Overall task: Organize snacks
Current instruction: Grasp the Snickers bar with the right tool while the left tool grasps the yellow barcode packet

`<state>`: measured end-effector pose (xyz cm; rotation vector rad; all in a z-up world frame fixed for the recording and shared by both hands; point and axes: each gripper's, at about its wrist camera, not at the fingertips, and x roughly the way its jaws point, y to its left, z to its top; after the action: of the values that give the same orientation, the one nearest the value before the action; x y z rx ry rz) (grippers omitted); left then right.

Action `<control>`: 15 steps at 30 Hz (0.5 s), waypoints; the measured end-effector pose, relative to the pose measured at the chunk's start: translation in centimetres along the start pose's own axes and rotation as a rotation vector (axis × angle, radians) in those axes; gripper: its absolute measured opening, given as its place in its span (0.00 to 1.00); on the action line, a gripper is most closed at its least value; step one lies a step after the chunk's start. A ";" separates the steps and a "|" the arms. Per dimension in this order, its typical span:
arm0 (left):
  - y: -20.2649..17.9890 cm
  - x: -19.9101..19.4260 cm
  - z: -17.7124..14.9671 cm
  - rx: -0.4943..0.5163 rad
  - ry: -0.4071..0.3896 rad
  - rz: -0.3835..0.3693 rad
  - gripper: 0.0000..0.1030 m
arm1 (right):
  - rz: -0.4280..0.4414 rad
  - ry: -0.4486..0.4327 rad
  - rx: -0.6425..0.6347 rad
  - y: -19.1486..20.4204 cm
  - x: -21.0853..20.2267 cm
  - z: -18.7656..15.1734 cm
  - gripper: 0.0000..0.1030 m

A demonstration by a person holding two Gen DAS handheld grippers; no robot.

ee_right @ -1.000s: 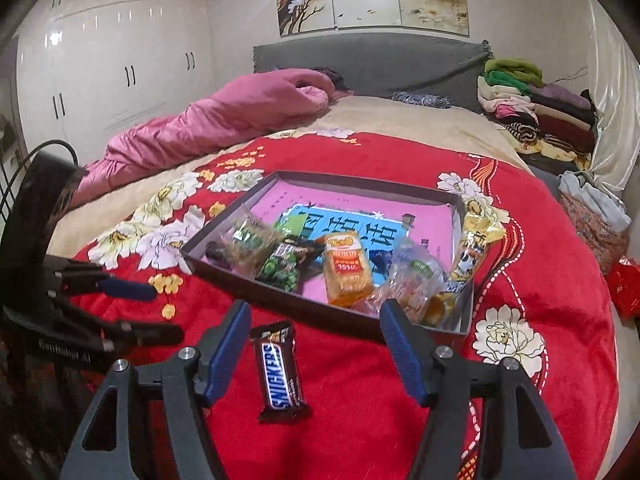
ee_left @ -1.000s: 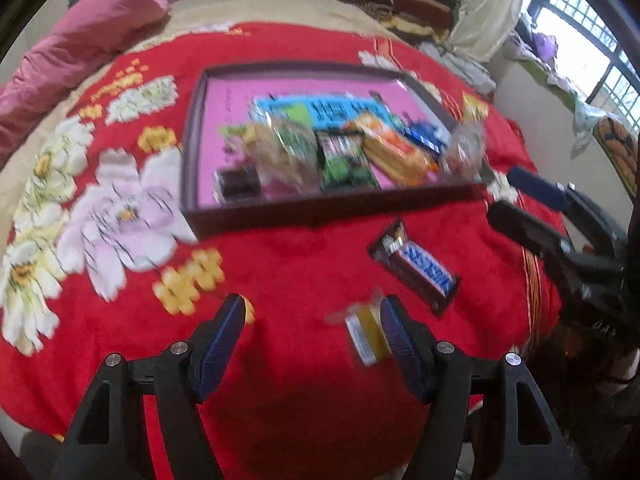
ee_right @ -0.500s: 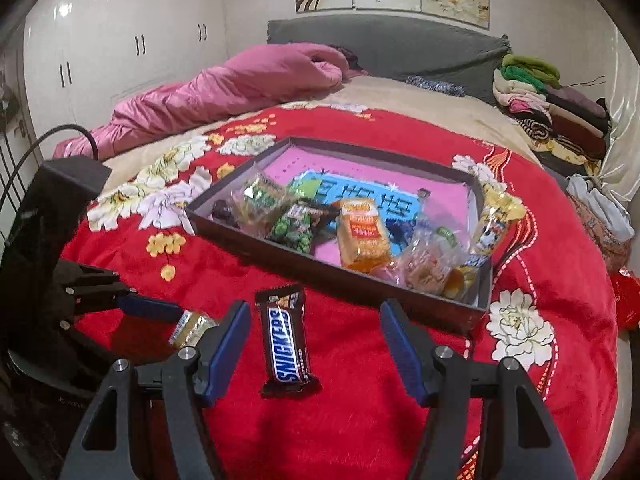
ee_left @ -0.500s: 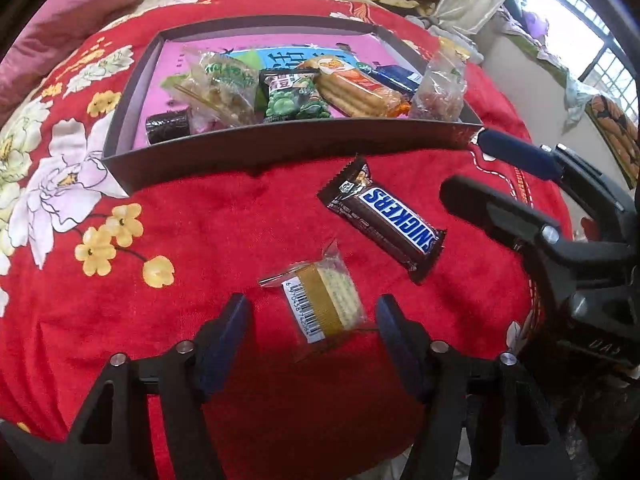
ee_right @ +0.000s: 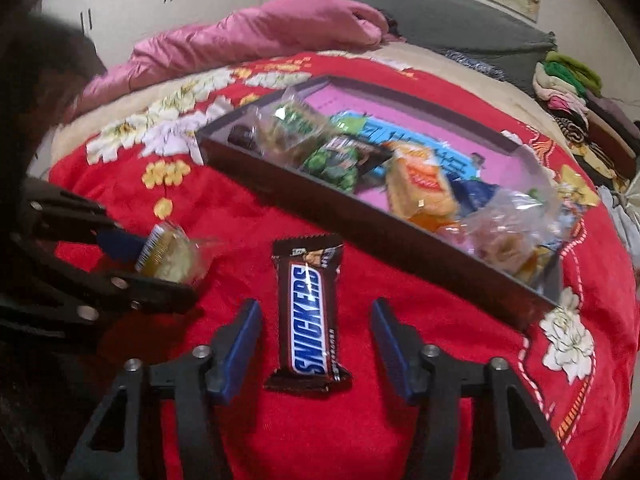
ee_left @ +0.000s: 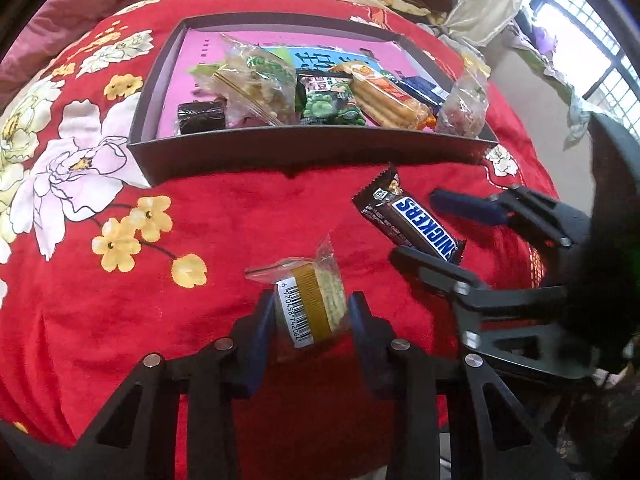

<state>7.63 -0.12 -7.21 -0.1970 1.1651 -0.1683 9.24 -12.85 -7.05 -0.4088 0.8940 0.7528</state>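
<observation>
A small clear-wrapped biscuit packet (ee_left: 310, 306) with a barcode sits between the fingers of my left gripper (ee_left: 310, 316), which is shut on it just above the red bedspread; the packet also shows in the right wrist view (ee_right: 168, 254). A Snickers bar (ee_right: 310, 312) lies flat on the bedspread between the open fingers of my right gripper (ee_right: 316, 340), untouched; it also shows in the left wrist view (ee_left: 412, 220). A dark shallow box (ee_left: 312, 152) with a pink floor holds several snack packets behind both.
The red floral bedspread (ee_left: 120, 312) covers the bed. A pink quilt (ee_right: 248, 40) lies at the far left, folded clothes (ee_right: 580, 100) at the far right. The box's near wall (ee_right: 360, 224) stands just beyond the Snickers.
My left gripper came down and closed on the biscuit packet. My right gripper moved forward and down until its open fingers straddle the Snickers bar.
</observation>
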 end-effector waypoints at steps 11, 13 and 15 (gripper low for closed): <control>1.0 -1.5 0.5 -0.037 -0.029 -0.019 0.37 | 0.090 -0.015 0.023 0.5 -0.4 0.1 0.28; 1.1 -2.0 0.6 -0.038 -0.045 -0.015 0.37 | 0.112 -0.048 0.051 0.2 -1.4 0.3 0.28; 1.1 -2.8 0.9 -0.041 -0.067 -0.016 0.37 | 0.115 -0.086 0.061 0.1 -2.3 0.6 0.28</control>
<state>7.37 1.69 -4.63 -0.2467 1.1014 -0.1511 8.62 -13.39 -4.81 -0.2701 0.8628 0.8405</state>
